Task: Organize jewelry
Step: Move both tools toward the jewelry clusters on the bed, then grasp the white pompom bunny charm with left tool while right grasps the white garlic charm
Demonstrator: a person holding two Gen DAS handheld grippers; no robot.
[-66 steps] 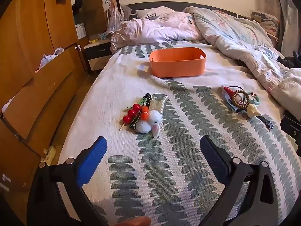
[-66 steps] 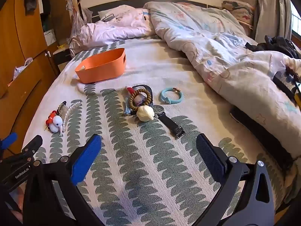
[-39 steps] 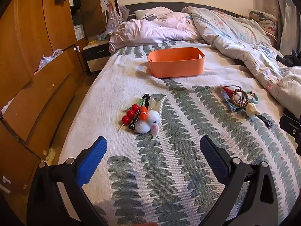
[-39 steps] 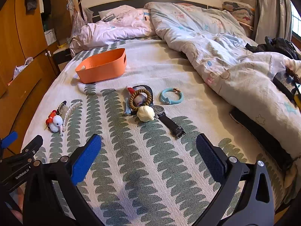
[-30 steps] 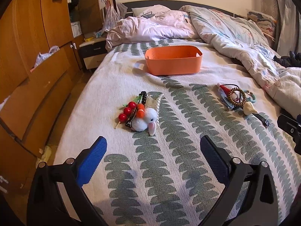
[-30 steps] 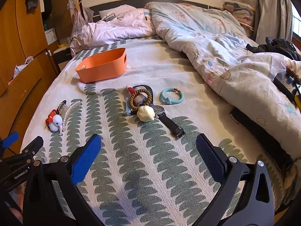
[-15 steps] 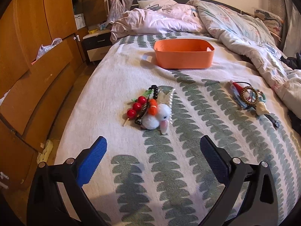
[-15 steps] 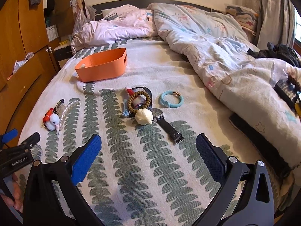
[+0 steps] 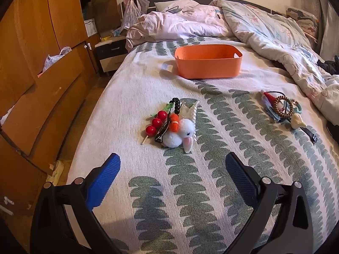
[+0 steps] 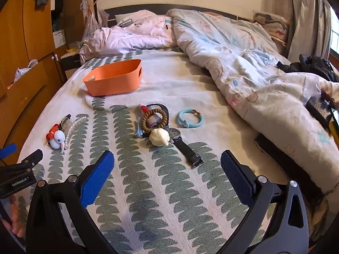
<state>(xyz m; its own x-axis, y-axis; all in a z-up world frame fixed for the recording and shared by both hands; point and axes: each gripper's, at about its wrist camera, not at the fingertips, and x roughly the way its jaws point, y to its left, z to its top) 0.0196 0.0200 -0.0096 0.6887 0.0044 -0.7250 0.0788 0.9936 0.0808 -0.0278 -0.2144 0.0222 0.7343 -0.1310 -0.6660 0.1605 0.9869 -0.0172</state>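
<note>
While both claws, left claw [image 9: 172,169] and right claw [image 10: 167,169], gape empty, approach applies: next, grasp pile [image 9: 171,124] for bin [image 9: 208,60].

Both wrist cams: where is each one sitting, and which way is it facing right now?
Left wrist: above the bed's foot, facing the headboard; open left gripper frames the white bunny pile.
Right wrist: further right, same heading; open right gripper before the wooden bead bracelet; left gripper at left edge.
Shared: orange bin, both piles.
</note>
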